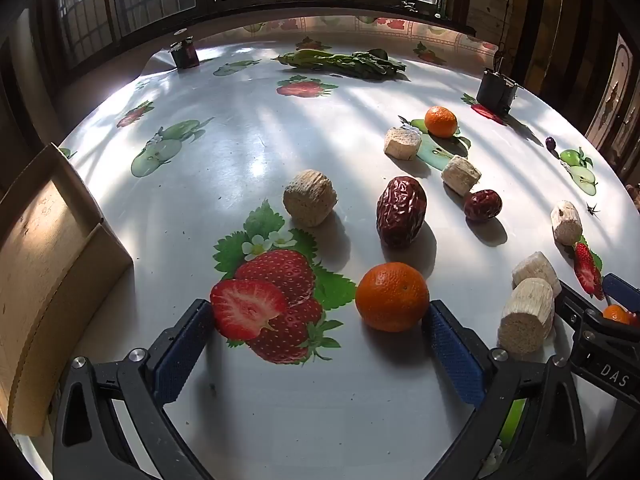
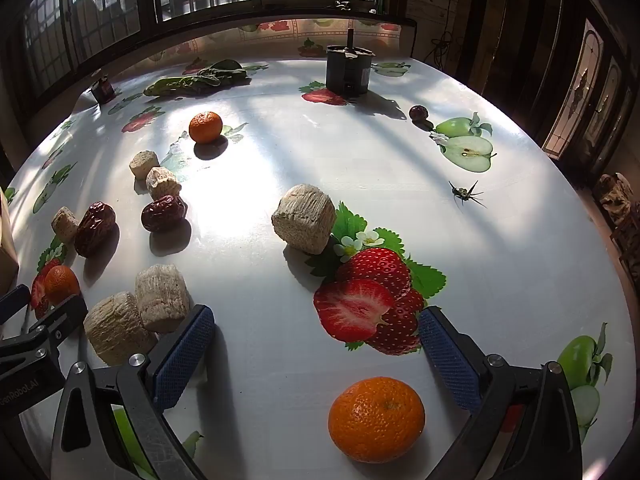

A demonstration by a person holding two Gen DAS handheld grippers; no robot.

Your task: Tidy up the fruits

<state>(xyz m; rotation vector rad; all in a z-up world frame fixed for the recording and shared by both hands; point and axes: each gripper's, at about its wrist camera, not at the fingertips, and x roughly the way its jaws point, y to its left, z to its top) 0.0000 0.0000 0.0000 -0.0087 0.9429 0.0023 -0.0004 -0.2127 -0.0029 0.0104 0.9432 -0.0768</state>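
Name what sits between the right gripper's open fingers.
In the right wrist view, a tangerine lies between the right gripper's fingers, on the tablecloth.

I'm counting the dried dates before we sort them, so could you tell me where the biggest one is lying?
In the left wrist view the large date lies mid-table, right of the round beige chunk, left of the smaller date, and beyond the near orange.

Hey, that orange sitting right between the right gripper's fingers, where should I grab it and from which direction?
Grip the orange across its widest middle, coming down from above and slightly behind, as the right gripper already points. It is round and sits with its stem dimple up, so opposite sides of the equator give the pads even contact. The jaws stand open, and nothing crowds either side.
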